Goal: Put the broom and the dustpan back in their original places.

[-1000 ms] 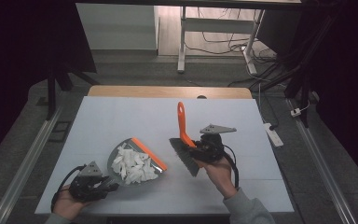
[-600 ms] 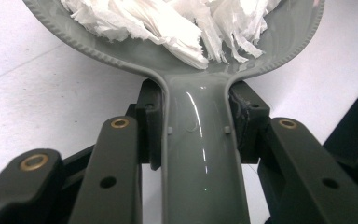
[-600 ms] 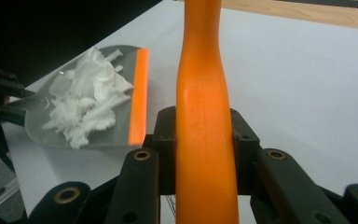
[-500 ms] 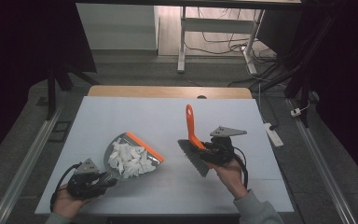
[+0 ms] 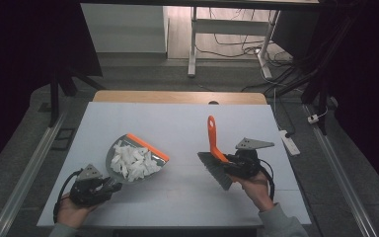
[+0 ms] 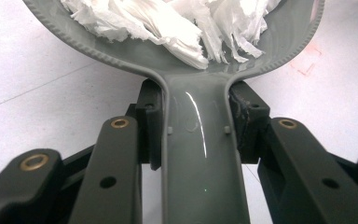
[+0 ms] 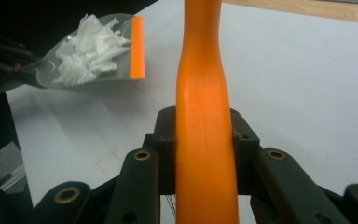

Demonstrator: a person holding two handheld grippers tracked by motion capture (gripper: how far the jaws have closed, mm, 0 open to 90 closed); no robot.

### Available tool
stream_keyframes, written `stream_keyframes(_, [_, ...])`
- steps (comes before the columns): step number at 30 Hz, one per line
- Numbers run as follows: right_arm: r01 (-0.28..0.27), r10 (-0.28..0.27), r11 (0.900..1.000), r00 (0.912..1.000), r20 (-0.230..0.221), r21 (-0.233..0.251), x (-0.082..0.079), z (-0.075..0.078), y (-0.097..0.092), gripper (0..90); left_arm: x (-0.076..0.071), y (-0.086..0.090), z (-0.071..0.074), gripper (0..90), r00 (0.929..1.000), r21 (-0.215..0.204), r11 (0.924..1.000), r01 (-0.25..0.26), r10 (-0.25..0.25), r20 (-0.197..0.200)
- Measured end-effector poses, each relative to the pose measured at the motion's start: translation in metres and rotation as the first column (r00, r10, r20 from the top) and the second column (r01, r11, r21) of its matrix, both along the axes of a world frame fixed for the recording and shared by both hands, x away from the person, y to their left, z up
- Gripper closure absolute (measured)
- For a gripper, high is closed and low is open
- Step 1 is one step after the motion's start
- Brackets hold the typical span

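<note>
The dustpan (image 5: 135,160) is taken as the landmark here: a grey pan with an orange front lip (image 5: 148,147), seen in the high view on the white table (image 5: 177,123), toward the person's left. Its grey handle (image 6: 198,154) is clamped between the jaws of the left gripper (image 5: 112,185), which are closed tight on both sides of it, just behind the pan's bowl, as the left gripper view makes plain. A heap of torn white paper scraps (image 5: 133,162) is carried inside the pan, piled from the back wall up to the lip.

Well apart from the dustpan, on its lip side toward the person's right, the brush (image 5: 214,158) is held. Its orange handle (image 7: 205,121) is gripped between the closed jaws of the right gripper (image 5: 228,166), and the handle is pointed up and away from the person. The dark bristle head (image 5: 214,169) is hung low beside that gripper, on the side facing the dustpan. From the right gripper view, the dustpan (image 7: 93,56) is seen off to the far left of the handle, its lip turned toward the brush.
</note>
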State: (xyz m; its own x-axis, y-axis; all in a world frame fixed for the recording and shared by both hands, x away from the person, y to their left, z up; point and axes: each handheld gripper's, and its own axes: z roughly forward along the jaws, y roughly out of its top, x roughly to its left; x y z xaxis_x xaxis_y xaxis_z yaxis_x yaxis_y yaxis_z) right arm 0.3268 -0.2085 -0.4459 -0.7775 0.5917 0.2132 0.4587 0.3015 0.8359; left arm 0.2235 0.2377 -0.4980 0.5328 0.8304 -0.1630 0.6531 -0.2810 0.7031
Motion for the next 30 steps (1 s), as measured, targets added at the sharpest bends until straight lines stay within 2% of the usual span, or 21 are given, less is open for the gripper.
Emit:
stream_keyframes(11, [-0.03,0.03,0.9993,0.9989,-0.036,-0.019,0.002,-0.01,-0.014,70.2,0.005,-0.002,0.001,62.0,0.9967,0.002,0.9968,-0.08,0.08,0.011])
stream_keyframes(19, [-0.054,0.052,0.9979,0.9959,-0.074,-0.034,0.004,-0.018,-0.025,70.2,0.012,-0.004,-0.003,62.0,0.9896,-0.012,0.9895,-0.144,0.144,-0.005])
stream_keyframes(26, [-0.051,0.047,0.9977,0.9944,-0.094,-0.043,0.005,-0.021,-0.029,70.2,0.019,-0.002,-0.005,62.0,0.9823,-0.021,0.9822,-0.187,0.186,-0.016])
stream_keyframes(30, [-0.051,0.045,0.9975,0.9933,-0.106,-0.049,0.006,-0.023,-0.031,70.2,0.023,-0.001,-0.008,62.0,0.9746,-0.02,0.9746,-0.223,0.222,-0.026])
